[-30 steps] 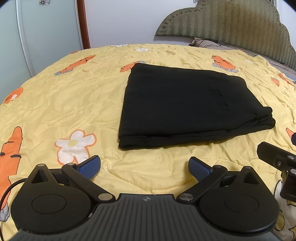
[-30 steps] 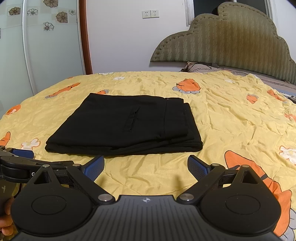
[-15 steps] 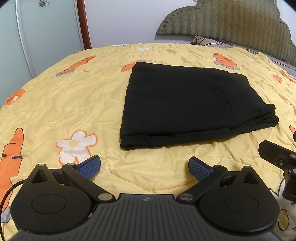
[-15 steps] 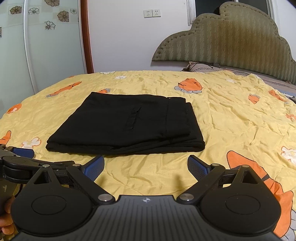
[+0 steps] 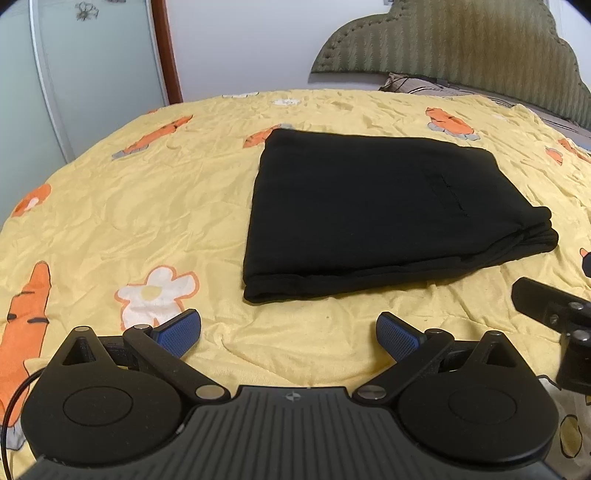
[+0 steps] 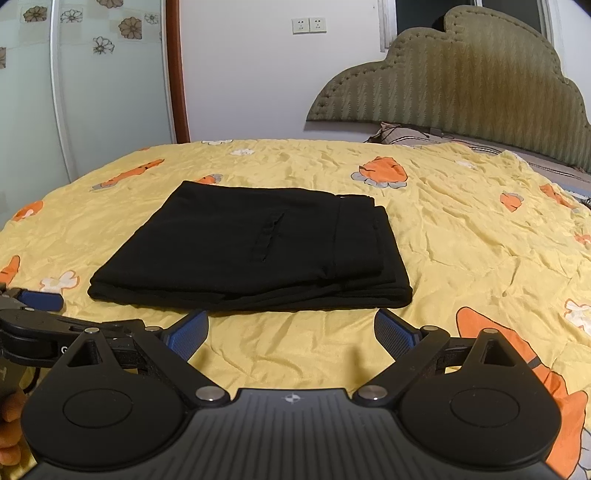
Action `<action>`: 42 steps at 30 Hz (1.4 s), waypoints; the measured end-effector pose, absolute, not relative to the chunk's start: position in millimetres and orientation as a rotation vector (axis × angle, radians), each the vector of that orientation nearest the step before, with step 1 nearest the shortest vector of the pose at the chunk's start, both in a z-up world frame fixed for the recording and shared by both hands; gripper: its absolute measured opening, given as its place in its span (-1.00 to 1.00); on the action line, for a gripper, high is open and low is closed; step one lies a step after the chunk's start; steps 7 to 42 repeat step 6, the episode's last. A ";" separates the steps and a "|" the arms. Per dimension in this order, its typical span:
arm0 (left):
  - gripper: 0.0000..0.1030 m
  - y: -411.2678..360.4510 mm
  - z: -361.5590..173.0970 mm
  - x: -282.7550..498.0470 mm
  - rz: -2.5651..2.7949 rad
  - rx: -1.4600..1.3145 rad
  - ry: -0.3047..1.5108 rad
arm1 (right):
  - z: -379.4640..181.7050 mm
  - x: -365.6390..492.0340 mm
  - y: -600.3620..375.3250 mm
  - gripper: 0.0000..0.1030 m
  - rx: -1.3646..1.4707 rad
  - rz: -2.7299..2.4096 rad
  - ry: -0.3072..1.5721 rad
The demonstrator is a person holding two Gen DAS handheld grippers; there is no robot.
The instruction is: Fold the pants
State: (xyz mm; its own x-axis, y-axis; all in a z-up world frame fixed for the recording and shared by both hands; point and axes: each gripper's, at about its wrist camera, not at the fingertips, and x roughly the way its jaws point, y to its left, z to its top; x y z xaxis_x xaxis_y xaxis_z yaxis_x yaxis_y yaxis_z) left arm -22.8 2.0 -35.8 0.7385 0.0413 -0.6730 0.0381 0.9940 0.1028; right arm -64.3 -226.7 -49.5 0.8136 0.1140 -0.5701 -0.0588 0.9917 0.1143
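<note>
Yellow bedspread (image 5: 110,206), folded pants (image 5: 369,206); both jaws spread; wall sockets (image 6: 309,25) right-view only.

Soft, even indoor light, sharp focus, strong fisheye bending at edges

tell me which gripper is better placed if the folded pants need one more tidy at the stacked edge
Right, probably. The right gripper sits open just short of the pants; the left gripper is open but farther back.

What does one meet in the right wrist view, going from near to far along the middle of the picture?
Open right gripper → crumpled yellow bedsheet with orange carrot prints → folded black pants → white wall with two sockets.
</note>
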 end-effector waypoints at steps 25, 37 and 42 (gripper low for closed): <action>0.99 1.4 -27.1 -28.3 -0.009 0.128 0.697 | -52.9 -60.1 -226.4 0.89 0.048 0.117 0.630; 0.99 1.4 -27.1 -28.3 -0.009 0.128 0.697 | -52.9 -60.1 -226.4 0.89 0.048 0.117 0.630; 0.99 1.4 -27.1 -28.3 -0.009 0.128 0.697 | -52.9 -60.1 -226.4 0.89 0.048 0.117 0.630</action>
